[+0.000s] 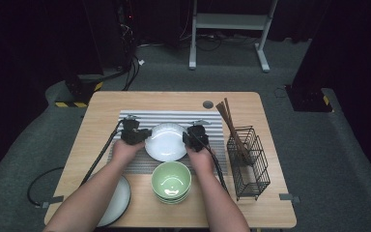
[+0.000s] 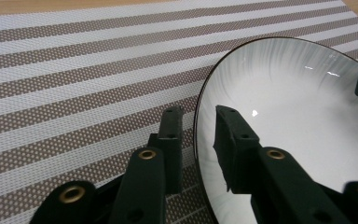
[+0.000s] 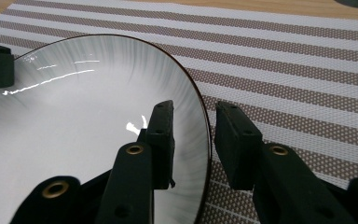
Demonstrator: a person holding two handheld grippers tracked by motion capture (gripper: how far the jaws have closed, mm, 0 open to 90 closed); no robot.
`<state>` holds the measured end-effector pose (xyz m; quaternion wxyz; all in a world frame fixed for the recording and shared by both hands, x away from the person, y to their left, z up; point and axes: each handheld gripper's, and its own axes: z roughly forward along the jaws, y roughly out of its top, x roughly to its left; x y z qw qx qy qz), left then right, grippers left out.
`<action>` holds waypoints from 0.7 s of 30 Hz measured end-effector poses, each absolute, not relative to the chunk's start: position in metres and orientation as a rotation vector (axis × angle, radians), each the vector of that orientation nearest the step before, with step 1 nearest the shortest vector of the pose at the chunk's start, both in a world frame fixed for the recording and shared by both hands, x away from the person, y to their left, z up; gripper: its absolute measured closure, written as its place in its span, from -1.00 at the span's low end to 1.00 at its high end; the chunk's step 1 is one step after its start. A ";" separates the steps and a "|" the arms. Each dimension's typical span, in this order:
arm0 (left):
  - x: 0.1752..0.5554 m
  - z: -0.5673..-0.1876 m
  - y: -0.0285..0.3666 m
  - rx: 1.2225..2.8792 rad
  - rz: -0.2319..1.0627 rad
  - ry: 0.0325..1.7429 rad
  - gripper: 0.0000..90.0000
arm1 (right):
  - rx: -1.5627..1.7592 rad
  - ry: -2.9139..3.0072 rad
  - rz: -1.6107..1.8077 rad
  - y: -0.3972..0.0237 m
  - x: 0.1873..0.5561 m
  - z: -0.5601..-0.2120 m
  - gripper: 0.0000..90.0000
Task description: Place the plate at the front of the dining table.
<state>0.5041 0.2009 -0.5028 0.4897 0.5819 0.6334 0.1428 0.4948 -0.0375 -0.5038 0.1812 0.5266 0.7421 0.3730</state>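
Currently your two claws sit at opposite edges of the white bowl (image 1: 166,141), which rests on the striped mat (image 1: 140,117) mid-tabletop (image 1: 106,104). Left claw (image 1: 137,136) straddles the bowl's left rim, right claw (image 1: 193,137) the right rim. From the left gripper view, the left claw (image 2: 199,122) has one jaw outside on the mat and one inside the bowl (image 2: 298,102), with a clear gap on both sides of the rim: jaws parted, not pinching. Same on the right gripper view: the right claw (image 3: 193,122) has the rim of the bowl (image 3: 74,116) running between its jaws, daylight either side, nothing gripped. Judgement: the bowl looks set down and let go, so the next move turns on each rim lying straight between its jaws; back out or lift clear along the jaws' own line, or you may nudge the rim. Both hands are equally near. Nearer you, the green bowls (image 1: 171,181) sit just below the white one, close to your wrists. Grey plate (image 1: 116,200) is partly covered by your left forearm. Wire rack (image 1: 249,162) with chopsticks (image 1: 229,121) stands well apart at right. Whether either inner jaw touches the bowl's floor you cannot tell.
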 end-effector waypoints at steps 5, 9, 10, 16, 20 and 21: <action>0.498 -0.500 0.205 1.407 0.364 1.530 0.35 | 1.479 2.079 1.079 -0.044 0.489 -0.502 0.42; 0.488 -0.494 0.207 1.424 0.411 1.497 0.24 | 1.476 2.070 1.070 -0.047 0.483 -0.502 0.32; 0.486 -0.493 0.207 1.433 0.413 1.484 0.22 | 1.462 2.071 1.070 -0.048 0.482 -0.501 0.31; 0.472 -0.487 0.207 1.499 0.433 1.428 0.06 | 1.429 2.056 1.047 -0.049 0.473 -0.499 0.37; 0.464 -0.483 0.207 1.511 0.453 1.423 0.02 | 1.402 2.069 1.028 -0.050 0.466 -0.496 0.39; 0.462 -0.482 0.208 1.521 0.451 1.418 0.01 | 1.391 2.066 1.017 -0.050 0.463 -0.496 0.41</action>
